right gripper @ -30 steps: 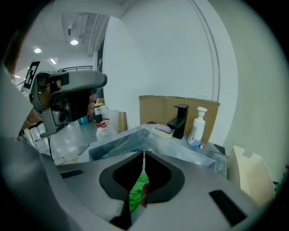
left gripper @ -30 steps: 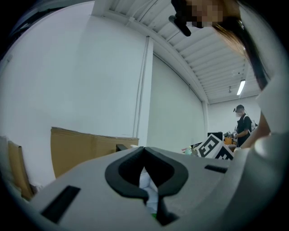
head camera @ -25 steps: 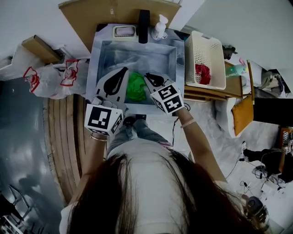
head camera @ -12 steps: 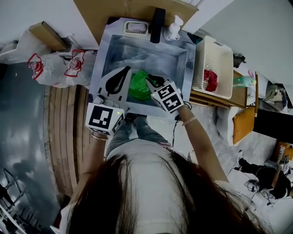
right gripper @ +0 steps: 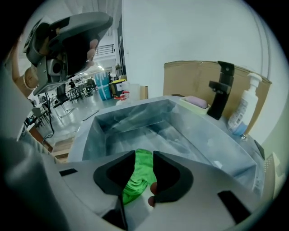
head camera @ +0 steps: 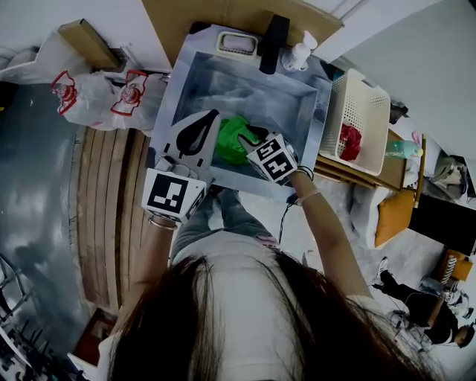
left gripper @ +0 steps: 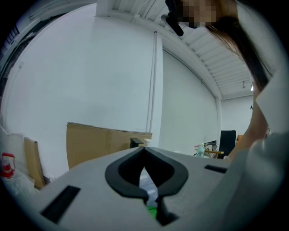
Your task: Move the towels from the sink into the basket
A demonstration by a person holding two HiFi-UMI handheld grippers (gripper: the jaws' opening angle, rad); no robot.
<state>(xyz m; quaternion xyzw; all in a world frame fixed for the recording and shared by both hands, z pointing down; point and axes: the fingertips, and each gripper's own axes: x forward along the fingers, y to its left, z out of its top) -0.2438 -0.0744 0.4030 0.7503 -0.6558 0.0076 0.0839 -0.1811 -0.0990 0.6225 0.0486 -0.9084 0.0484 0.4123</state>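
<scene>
A crumpled green towel [head camera: 232,141] lies at the near side of the steel sink [head camera: 253,89]. My right gripper [head camera: 244,135] points steeply down into the sink just over it. In the right gripper view its jaws [right gripper: 144,154] stand open, having just been opening. The green towel [right gripper: 140,180] shows in the gap between them, with no pad pressing on it. My left gripper [head camera: 216,113] hovers over the sink's near left part, nearly level. Its tips [left gripper: 144,149] meet, with nothing held. A red towel [head camera: 349,140] lies in the white basket [head camera: 372,89] to the right.
A black faucet [head camera: 273,33], a soap bottle [head camera: 301,50] and a pink soap bar [right gripper: 195,101] line the sink's far rim. Cardboard [head camera: 223,15] stands behind. Plastic bags [head camera: 104,97] lie left of the sink. The basket rests on a wooden shelf.
My right gripper has sunk into the sink onto the green towel, and its jaws have parted. The left gripper has hardly shifted.
</scene>
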